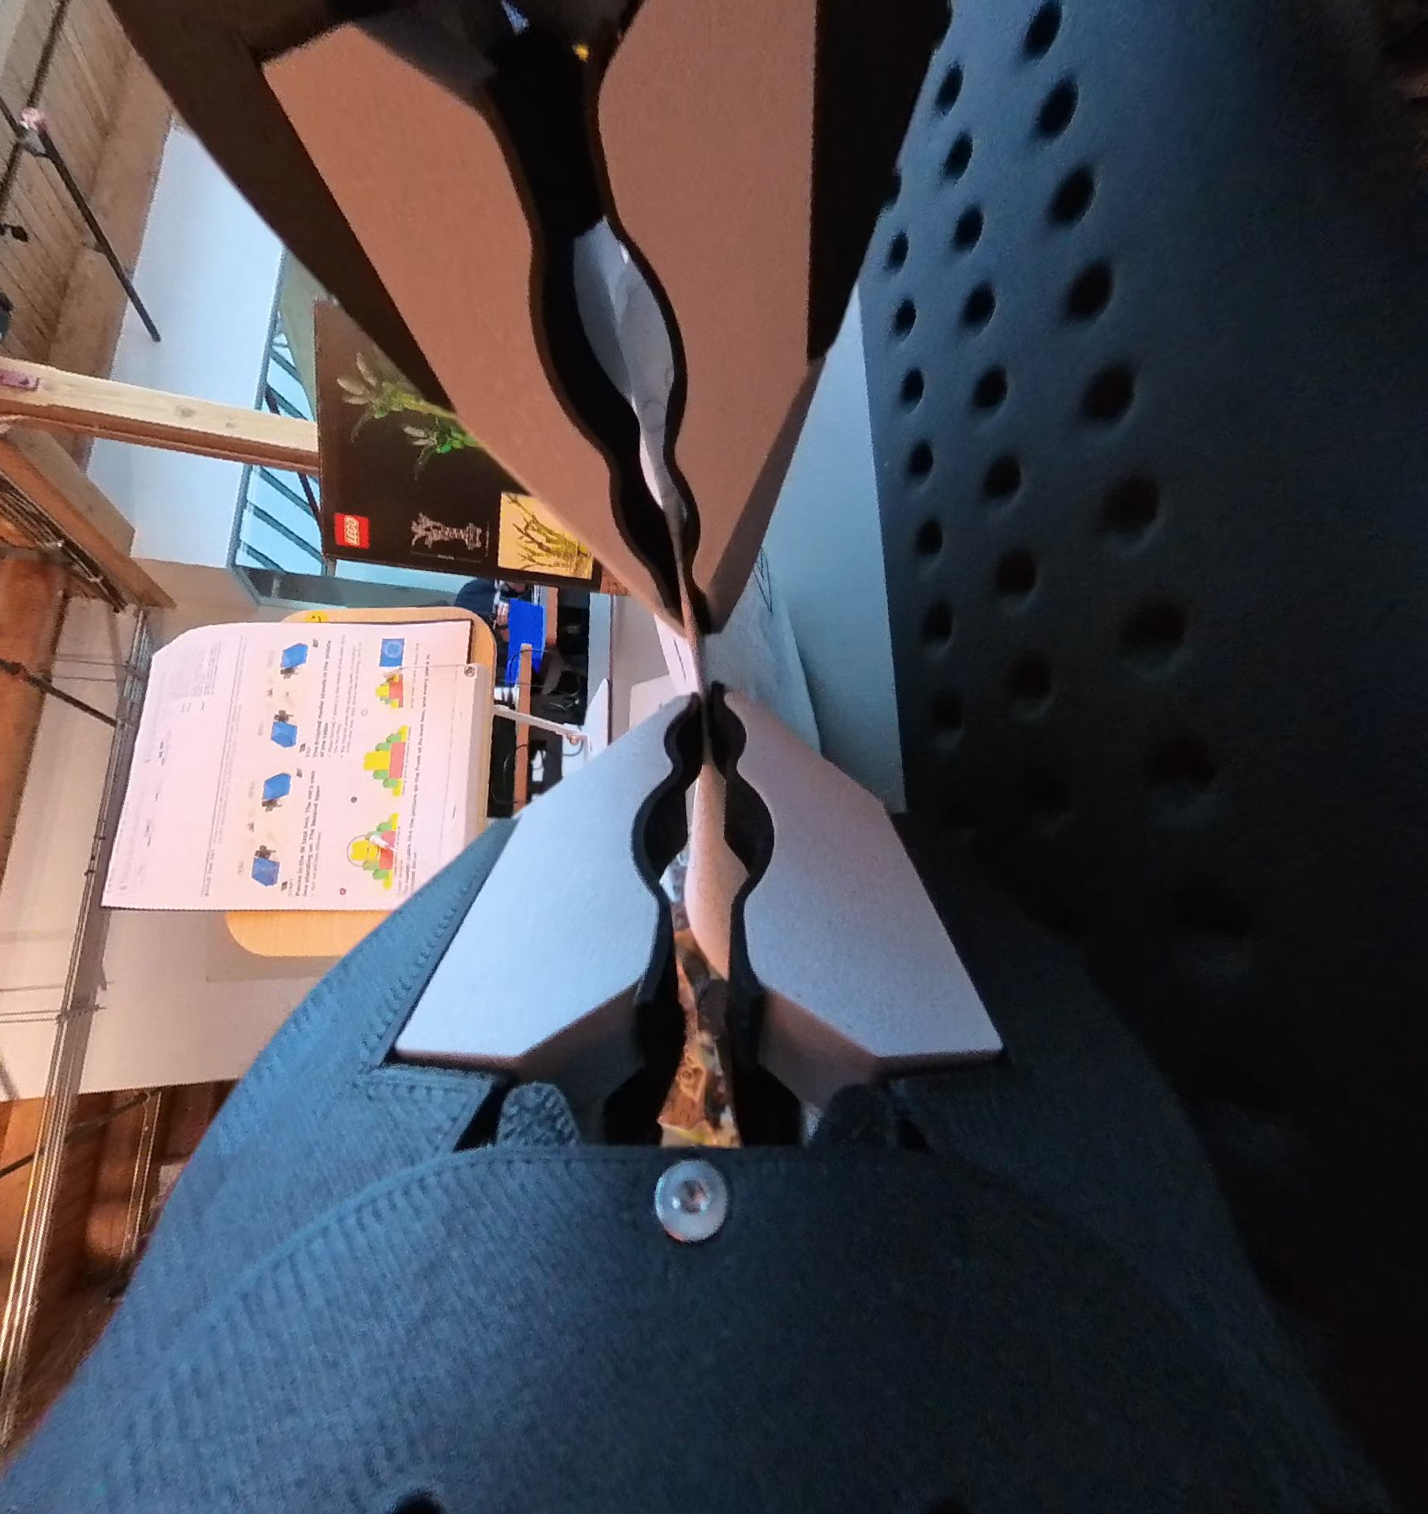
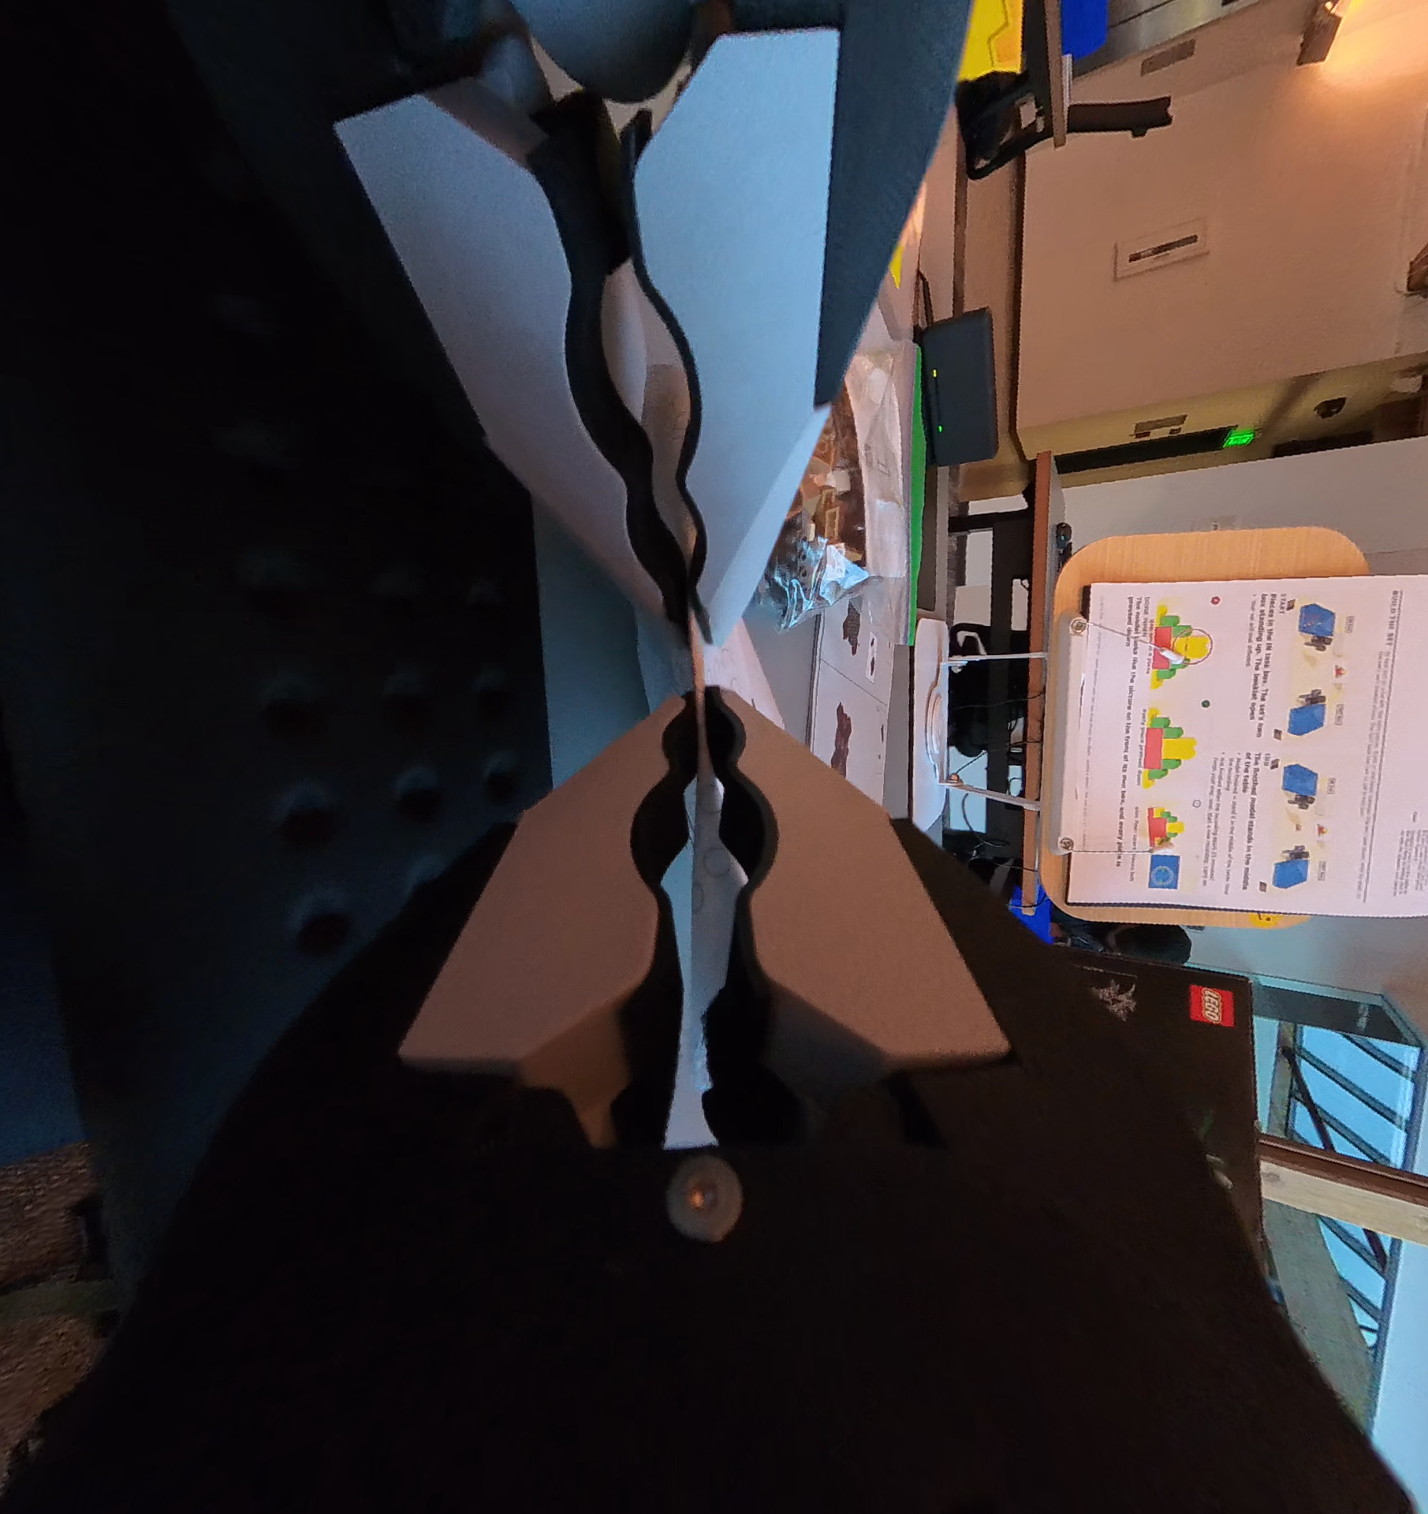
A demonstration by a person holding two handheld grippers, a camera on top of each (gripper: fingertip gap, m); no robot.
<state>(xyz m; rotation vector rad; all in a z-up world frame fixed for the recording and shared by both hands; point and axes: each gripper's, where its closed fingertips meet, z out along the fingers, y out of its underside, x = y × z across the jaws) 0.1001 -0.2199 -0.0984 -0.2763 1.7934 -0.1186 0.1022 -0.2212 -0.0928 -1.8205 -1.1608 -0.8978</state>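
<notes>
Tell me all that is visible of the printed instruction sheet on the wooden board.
The printed instruction sheet is white paper carrying text and small pictures of blue blocks and yellow, red and green brick builds. It lies flat against a light wooden board with rounded corners, and thin wires cross one edge of it. One corner curls slightly. Neither gripper touches it.

left grey-blue ribbed two-finger gripper (image 1: 700,696) — wavy-edged fingers closed tip to tip | right black two-finger gripper (image 2: 700,696) — fingers likewise pressed together | the two point nose to nose, tips almost meeting

Instruction sheet (image 2: 1267,745), dark box (image 1: 415,459), perhaps bagged bricks (image 2: 817,586)
</notes>
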